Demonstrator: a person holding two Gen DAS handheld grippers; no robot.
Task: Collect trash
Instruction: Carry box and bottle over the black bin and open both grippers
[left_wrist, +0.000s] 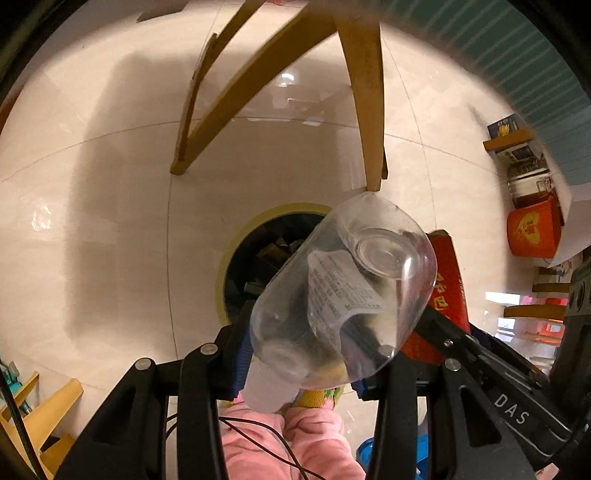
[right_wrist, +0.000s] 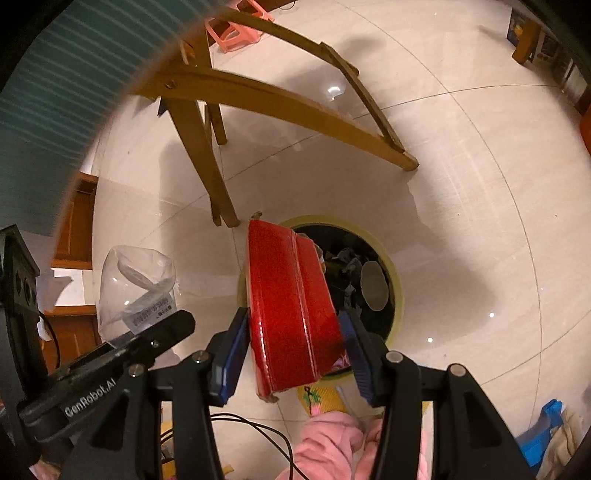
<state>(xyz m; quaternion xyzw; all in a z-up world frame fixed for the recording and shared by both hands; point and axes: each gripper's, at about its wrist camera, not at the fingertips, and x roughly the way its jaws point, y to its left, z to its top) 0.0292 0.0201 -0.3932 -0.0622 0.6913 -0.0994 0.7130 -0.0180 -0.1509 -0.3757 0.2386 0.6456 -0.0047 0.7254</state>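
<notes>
Below, view by view.

Left wrist view:
- left tongs (left_wrist: 314, 354): partly open, blue pads closed on a clear plastic bottle (left_wrist: 343, 291), gripped near its neck, its base pointing away towards the floor.
- bottle label: white with small print, wrapped round the middle.
- bin (left_wrist: 236, 254): round, yellow rim, dark inside with scraps, on the tiled floor (left_wrist: 110, 221) directly beneath the bottle.
- right tongs (left_wrist: 480, 354): at the right edge, with a red box (left_wrist: 448, 273) just beside the bottle.
- wooden legs (left_wrist: 365, 110): standing just beyond the bin.

Right wrist view:
- right tongs (right_wrist: 295, 347): about half open, pads pressed on either side of the red box (right_wrist: 291, 302), glossy, flat, held lengthwise over the bin's (right_wrist: 395, 280) near rim.
- bottle (right_wrist: 136, 291): left of the box, in the left tongs (right_wrist: 155, 332).
- pink sleeve (right_wrist: 328, 443): at the bottom edge.
</notes>
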